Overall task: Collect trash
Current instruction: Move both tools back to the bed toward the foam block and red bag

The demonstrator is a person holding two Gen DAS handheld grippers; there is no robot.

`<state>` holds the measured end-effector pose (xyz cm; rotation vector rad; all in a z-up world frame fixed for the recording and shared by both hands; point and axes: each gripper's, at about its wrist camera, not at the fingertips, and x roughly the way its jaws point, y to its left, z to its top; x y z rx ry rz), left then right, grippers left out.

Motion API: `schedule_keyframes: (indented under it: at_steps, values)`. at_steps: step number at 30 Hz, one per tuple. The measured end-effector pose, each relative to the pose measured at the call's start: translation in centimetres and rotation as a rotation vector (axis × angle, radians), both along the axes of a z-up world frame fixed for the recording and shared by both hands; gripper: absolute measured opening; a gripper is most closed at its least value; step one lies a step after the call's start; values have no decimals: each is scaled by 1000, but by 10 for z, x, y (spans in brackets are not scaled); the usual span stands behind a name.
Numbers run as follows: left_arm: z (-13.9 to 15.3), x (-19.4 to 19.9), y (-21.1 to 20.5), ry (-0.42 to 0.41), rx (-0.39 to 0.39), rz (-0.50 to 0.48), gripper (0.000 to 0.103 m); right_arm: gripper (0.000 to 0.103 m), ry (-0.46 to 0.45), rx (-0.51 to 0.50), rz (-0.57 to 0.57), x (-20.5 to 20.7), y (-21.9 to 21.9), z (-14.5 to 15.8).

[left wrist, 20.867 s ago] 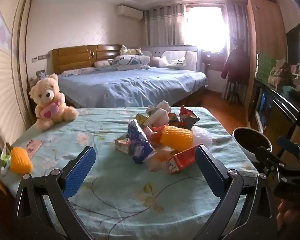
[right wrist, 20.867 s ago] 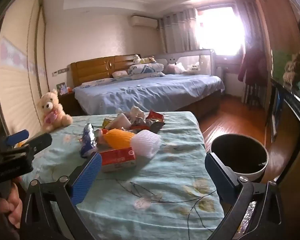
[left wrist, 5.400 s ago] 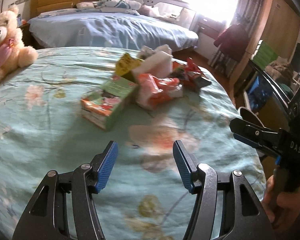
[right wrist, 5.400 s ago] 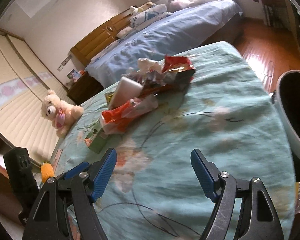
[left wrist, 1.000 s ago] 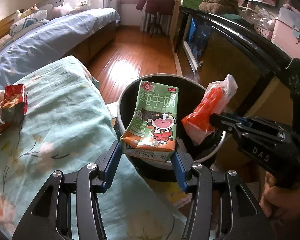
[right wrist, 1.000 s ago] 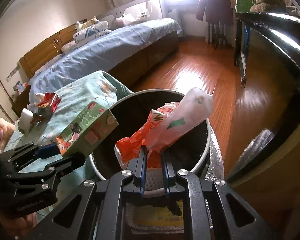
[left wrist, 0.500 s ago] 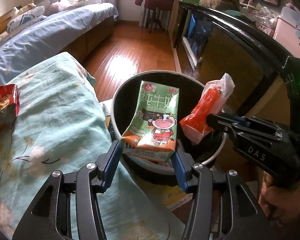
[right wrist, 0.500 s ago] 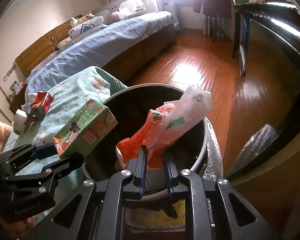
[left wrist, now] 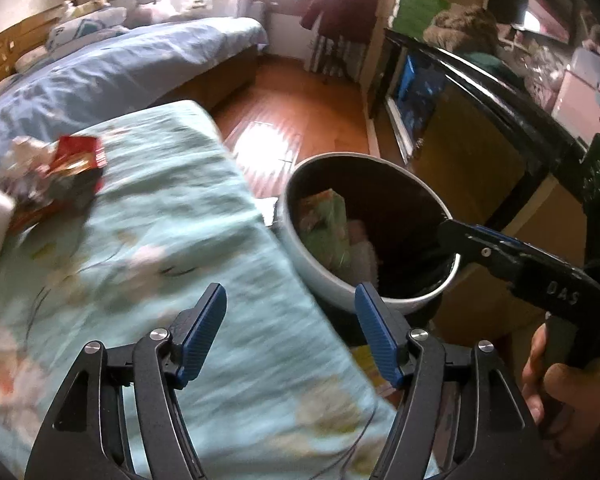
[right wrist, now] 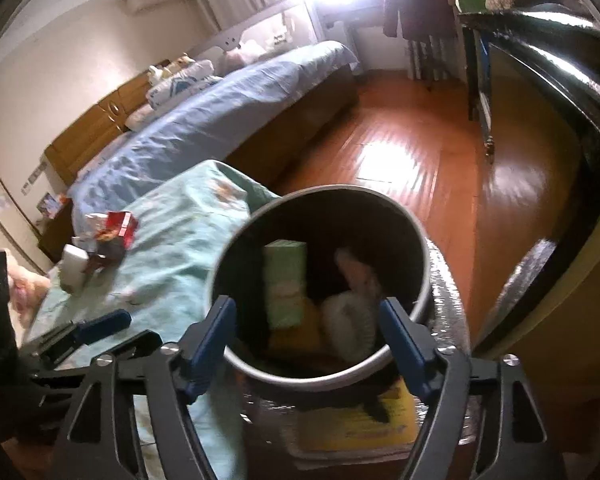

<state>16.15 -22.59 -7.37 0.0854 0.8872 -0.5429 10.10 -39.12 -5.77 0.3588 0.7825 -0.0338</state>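
The left gripper [left wrist: 290, 334] hangs over the edge of the tabletop [left wrist: 204, 216] beside the trash bin [left wrist: 300, 256], its jaws apart and opening, with nothing between them. The right gripper [right wrist: 306, 336] is poised right above the bin [right wrist: 416, 232], its jaws also opening wide and empty. The green milk carton [right wrist: 286, 284] stands on end inside the bin, below and ahead of the right gripper's blue fingers [right wrist: 210, 336], well clear of both pads. Beside it in the bin lies a pale wrapper [right wrist: 360, 276], blurred, above a white foam net [right wrist: 348, 328] and something yellow. In the left wrist view the carton [left wrist: 326, 228] shows against the bin's near wall. More trash [left wrist: 60, 176], red wrappers and a white piece, lies on the tabletop's flowered cloth, far from both grippers. A hand [left wrist: 556, 384] grips the right tool's handle.
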Motion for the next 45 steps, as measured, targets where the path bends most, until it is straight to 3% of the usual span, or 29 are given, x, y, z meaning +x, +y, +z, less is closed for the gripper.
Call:
schedule_keyframes:
  at_steps: [20,32,45]
  values:
    - [-7,-10,150,20,-74,282,69,83,-5,24,214,18,122,-2]
    - [-13,-3,208,23,-98,393,69,83,15,21,277,42,167,-10]
    - [-19,35,248,43,-129,455,69,83,15,5,326,89,198,-16]
